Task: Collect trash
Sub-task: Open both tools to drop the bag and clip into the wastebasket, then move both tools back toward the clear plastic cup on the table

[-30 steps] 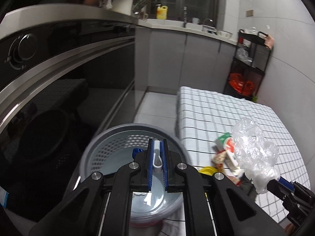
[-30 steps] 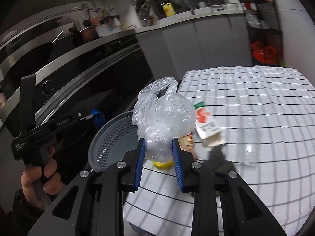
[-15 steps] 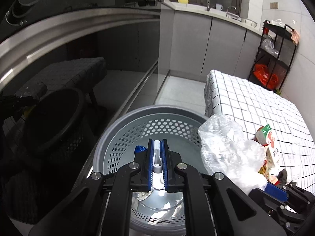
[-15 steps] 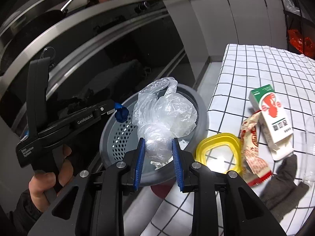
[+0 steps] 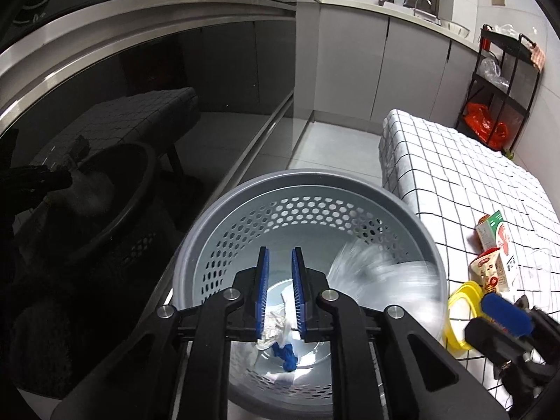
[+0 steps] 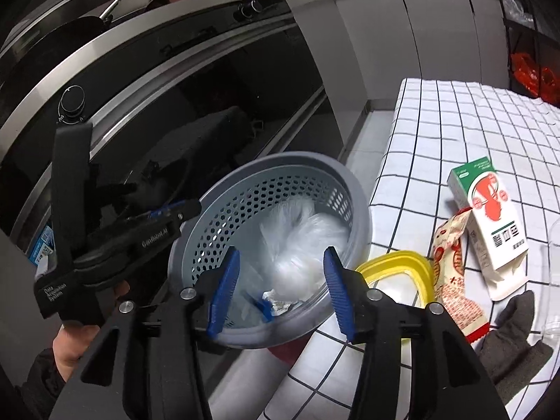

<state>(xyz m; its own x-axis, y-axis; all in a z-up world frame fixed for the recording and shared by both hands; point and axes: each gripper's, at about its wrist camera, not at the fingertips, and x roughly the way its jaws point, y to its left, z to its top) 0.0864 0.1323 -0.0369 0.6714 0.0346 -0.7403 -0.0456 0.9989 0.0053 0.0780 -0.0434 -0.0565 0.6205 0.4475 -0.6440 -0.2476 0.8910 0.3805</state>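
From left to right: our left gripper (image 5: 280, 290) hangs over the grey perforated basket (image 6: 224, 196), its jaws just beginning to part by a narrow gap, with nothing pinched between the blue pads; crumpled white paper and a blue scrap (image 5: 285, 351) lie on the basket floor beneath. At centre, our right gripper (image 6: 278, 285) hovers above the basket rim, jaws opening and already well apart; the clear plastic bag (image 6: 297, 245) is free of the pads and blurred inside the basket, apparently dropping. The bag looks thin, crinkled and translucent, a light wad that may spring back up against the wall.

To release well, we judge that both grippers should stay over the basket mouth until the bag settles below the rim, then lift clear without snagging the film.

To the right, on the checked tablecloth (image 6: 437, 122), we see 4 more items: a yellow ring-shaped lid (image 6: 395, 262) touching the basket, a red snack wrapper (image 6: 451, 266), a green-and-white carton (image 6: 490, 217) and a dark grey cloth (image 6: 518, 336).
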